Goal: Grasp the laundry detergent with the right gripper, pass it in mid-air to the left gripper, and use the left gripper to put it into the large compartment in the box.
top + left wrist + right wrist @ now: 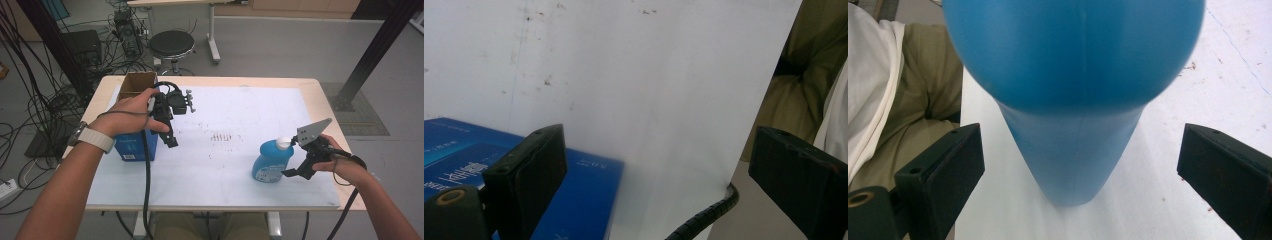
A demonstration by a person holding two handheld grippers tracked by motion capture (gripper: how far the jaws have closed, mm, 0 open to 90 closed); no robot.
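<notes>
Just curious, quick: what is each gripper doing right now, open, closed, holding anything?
Left gripper: open, holding nothing, beside the blue box.
Right gripper: open around the blue bottle, not yet gripping.

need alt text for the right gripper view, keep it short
A blue plastic bottle stands on a white table cover, close up between the right gripper's two open black fingers, which do not touch it. A person's khaki trousers and white shirt show at the left edge.

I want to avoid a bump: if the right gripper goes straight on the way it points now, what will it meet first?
Most likely the blue bottle. The right gripper is open, its jaws either side of the bottle's body, not touching it as far as this view shows.
</notes>
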